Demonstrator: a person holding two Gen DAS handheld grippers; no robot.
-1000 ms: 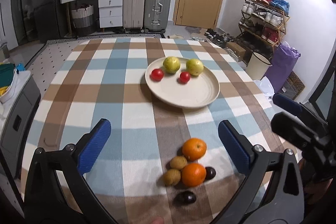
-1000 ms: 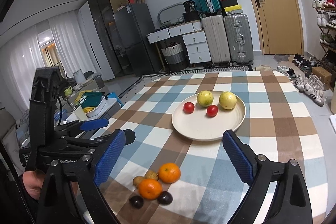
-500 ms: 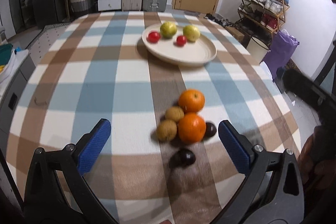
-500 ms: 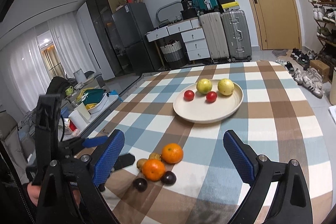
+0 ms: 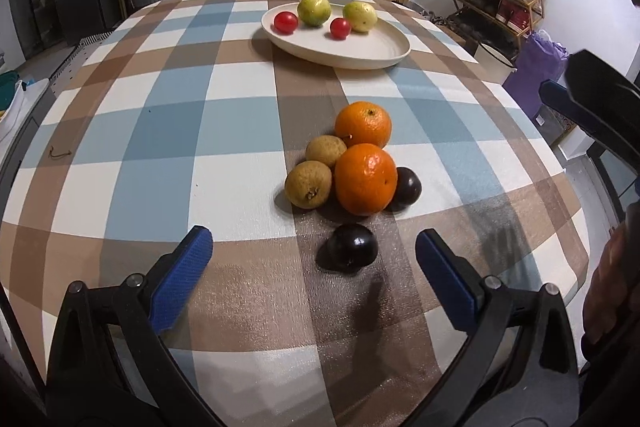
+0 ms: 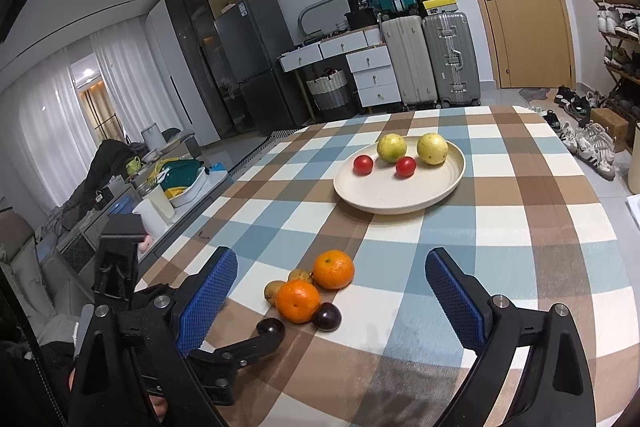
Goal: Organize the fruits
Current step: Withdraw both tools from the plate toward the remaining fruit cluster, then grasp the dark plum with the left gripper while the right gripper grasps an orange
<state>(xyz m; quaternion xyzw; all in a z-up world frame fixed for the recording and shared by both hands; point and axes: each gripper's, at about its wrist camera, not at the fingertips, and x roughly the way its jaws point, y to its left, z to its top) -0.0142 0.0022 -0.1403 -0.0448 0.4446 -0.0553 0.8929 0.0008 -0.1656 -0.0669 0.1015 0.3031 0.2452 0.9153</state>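
The left gripper [image 5: 314,261] has its fingers [image 5: 180,277] spread wide with nothing between the pads, hovering low over the checked surface [image 5: 160,123]. Just ahead of the fingertips and slightly toward the right finger lies a dark plum [image 5: 353,247], apart from both pads. Beyond it sits a tight cluster: a near orange [image 5: 365,178] touching a second dark plum [image 5: 408,185] on its right-finger side and a brown kiwi-like fruit [image 5: 309,183] on its left-finger side, with another brown fruit [image 5: 326,150] and a far orange [image 5: 363,123] behind them. Well past the cluster, farther along the line of the fingers, a cream plate [image 5: 360,47] holds two red tomatoes [image 5: 286,22] and two yellow-green round fruits [image 5: 314,10] (what kind they are is hard to tell). The right gripper [image 6: 332,291] also has its fingers [image 6: 208,291] wide apart and holds nothing; in its view the fruit cluster lies between and just ahead of the fingertips, nearer the left finger. One black finger of the left gripper reaches in low at that side, its tip next to the near plum; whether they touch I cannot tell. The plate sits well beyond the right gripper's fingers, toward the far middle of the surface.
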